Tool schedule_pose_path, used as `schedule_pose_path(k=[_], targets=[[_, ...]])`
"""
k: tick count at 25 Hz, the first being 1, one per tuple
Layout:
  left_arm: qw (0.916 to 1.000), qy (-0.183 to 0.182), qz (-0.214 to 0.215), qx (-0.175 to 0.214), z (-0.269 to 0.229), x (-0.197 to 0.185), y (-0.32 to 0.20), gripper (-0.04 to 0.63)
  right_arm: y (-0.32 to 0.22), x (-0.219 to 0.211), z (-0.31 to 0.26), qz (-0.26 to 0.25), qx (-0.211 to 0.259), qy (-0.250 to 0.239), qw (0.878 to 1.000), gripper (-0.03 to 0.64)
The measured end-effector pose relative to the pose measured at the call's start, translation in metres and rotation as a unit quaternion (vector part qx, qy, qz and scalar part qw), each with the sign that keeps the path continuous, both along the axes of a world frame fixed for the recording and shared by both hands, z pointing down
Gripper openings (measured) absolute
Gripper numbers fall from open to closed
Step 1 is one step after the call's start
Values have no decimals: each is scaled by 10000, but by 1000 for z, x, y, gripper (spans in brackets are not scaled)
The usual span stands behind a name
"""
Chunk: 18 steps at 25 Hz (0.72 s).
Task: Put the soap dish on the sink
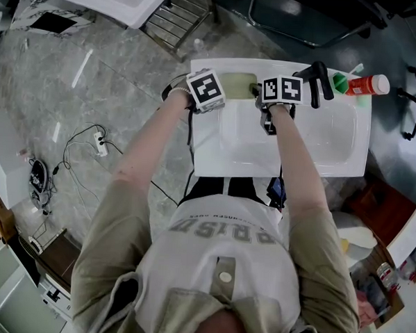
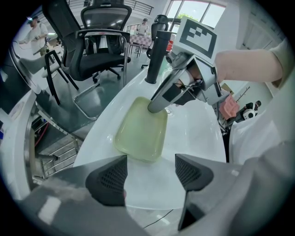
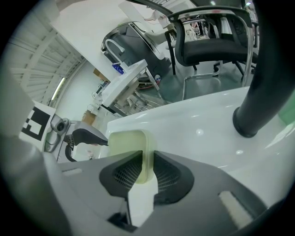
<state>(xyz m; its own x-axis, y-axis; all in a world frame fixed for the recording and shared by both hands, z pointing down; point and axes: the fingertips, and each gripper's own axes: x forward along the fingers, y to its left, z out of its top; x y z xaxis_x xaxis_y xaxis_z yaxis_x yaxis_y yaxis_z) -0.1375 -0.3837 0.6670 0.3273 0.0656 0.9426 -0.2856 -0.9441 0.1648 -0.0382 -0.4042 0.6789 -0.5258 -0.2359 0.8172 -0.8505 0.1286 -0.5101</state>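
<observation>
Pale-green item: soap dish (image 1: 239, 84), translucent, rectangular with rounded corners, lying flat and open side up.
Dish location: on the back ledge of the white sink (image 1: 333, 158), at 11 o'clock of the basin in the head view.
Right gripper (image 3: 148, 173): jaws drawn narrow onto the dish's near rim, one pad inside the dish, one outside, and the rim fills the gap between them.
Dish relative to right gripper: it extends from the jaws toward 11 o'clock in the right gripper view.
Left gripper (image 2: 152, 177): jaws spread wide with only bare sink ledge between them.
Dish relative to left gripper: just ahead of the jaws at 12 o'clock in the left gripper view, not touching either pad.
Grippers relative to each other: the right gripper's tip sits at the dish's far right edge, at 1 o'clock from the left jaws.
Faucet (image 1: 317, 79): black, at 3 o'clock of the dish on the same ledge.
Green cup (image 1: 341, 84) and red tube (image 1: 369, 85): at the ledge's 3 o'clock end, beyond the faucet.
Office chair (image 2: 99, 41): black, on the floor behind the sink.
</observation>
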Motion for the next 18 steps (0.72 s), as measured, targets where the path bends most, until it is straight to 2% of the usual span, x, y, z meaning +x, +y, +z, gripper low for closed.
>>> schedule_pose_path(k=[2, 6, 12, 18], targets=[[10000, 32, -22, -40, 1, 2, 1, 342, -1, 1, 1, 80, -21, 14, 10000, 80], [9983, 166, -173, -537, 1, 7, 19, 342, -3, 5, 2, 232, -20, 104, 9997, 81], [9985, 148, -121, -520, 2, 7, 19, 342, -5, 7, 1, 84, 89, 400, 9991, 78], [9986, 118, -127, -499, 2, 7, 17, 342, -6, 7, 2, 72, 91, 424, 9990, 78]])
